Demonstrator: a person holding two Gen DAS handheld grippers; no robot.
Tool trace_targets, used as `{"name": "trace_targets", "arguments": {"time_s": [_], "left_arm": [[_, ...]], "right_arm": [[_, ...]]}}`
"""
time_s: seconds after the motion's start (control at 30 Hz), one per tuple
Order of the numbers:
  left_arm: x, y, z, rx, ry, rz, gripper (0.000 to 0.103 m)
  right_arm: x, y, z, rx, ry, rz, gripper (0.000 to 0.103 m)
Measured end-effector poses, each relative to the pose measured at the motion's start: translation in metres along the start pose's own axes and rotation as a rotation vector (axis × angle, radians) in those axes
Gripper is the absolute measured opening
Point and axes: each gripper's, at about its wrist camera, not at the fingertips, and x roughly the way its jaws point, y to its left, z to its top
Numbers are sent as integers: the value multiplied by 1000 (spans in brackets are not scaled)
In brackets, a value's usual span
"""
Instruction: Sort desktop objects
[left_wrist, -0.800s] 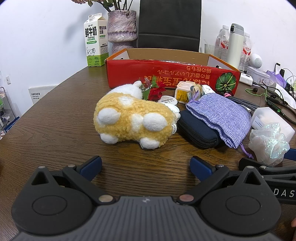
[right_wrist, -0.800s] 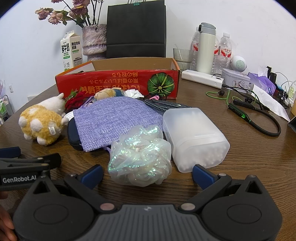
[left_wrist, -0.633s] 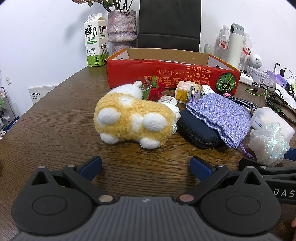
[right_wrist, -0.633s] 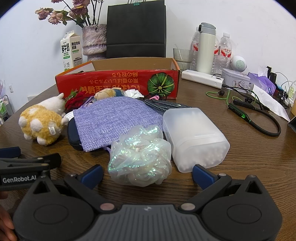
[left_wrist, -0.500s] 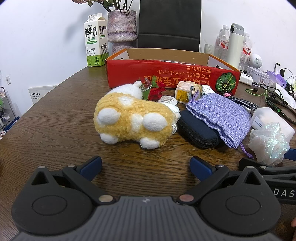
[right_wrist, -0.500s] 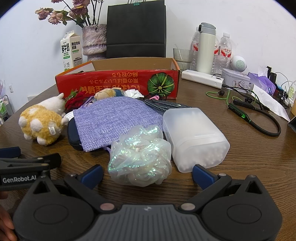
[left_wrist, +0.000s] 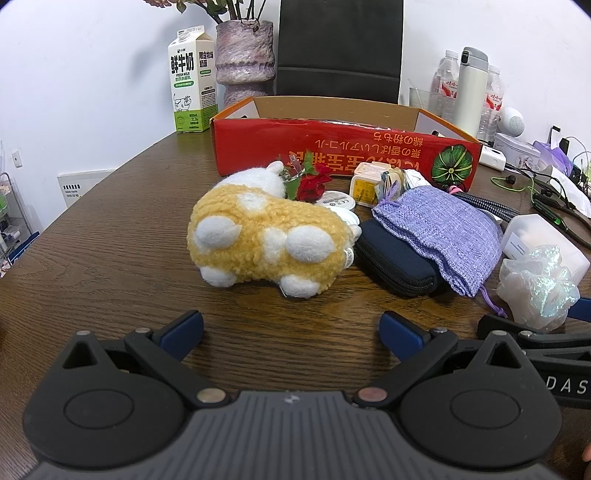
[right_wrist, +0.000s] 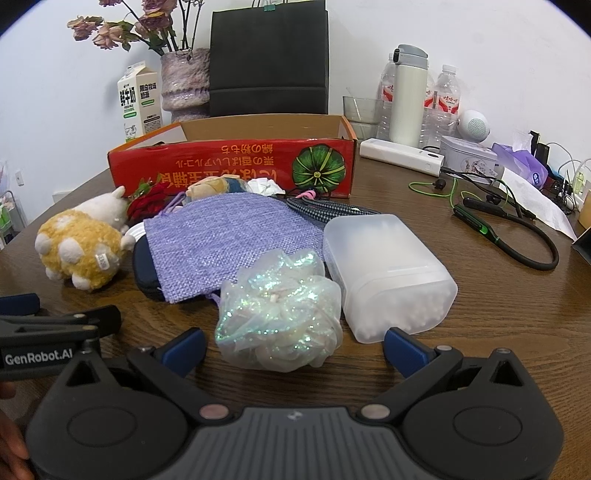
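- In the left wrist view our left gripper (left_wrist: 291, 328) fills the bottom of the frame, its fingers (left_wrist: 183, 328) spread wide over bare tabletop (left_wrist: 110, 251) with nothing between them.
- Just above them, at mid-frame, lies the plush (left_wrist: 266, 240), yellow with white patches, on its side.
- Right of the plush sit a dark pouch (left_wrist: 399, 254) and a purple bag (left_wrist: 439, 229) draped over it.
- A red box (left_wrist: 332, 155) stands open behind them in the upper middle, with a rose (left_wrist: 312, 184) just in front of it.
- A milk carton (left_wrist: 190, 79) and a vase (left_wrist: 245, 62) stand at the upper left.
- In the right wrist view our right gripper (right_wrist: 293, 349) is also spread wide, holding nothing.
- A shiny scrunchie (right_wrist: 280, 314) lies at mid-frame, its near edge between the fingertips (right_wrist: 404, 350) but clear of both.
- A frosted tub (right_wrist: 388, 273) lies on its side just right of the scrunchie.
- A neckband headset (right_wrist: 509, 236) lies at the right, well apart from the pile.
- A flask (right_wrist: 408, 96) and bottles (right_wrist: 445, 96) stand at the upper right.
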Motion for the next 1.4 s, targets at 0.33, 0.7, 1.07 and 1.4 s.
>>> {"name": "trace_targets", "arguments": {"time_s": [0.33, 0.7, 1.07, 1.4], "left_arm": [[0, 0, 0, 0, 0, 0, 103], [-3, 6, -5, 29, -16, -33, 103], [-16, 32, 32, 11, -139, -67, 103], [58, 74, 71, -154, 70, -156, 80]], "right_arm": [[-2, 2, 0, -3, 0, 1, 103], [-7, -3, -1, -49, 20, 50, 98], [-43, 4, 13, -138, -104, 162, 76], [-13, 2, 17, -157, -37, 136, 37]]}}
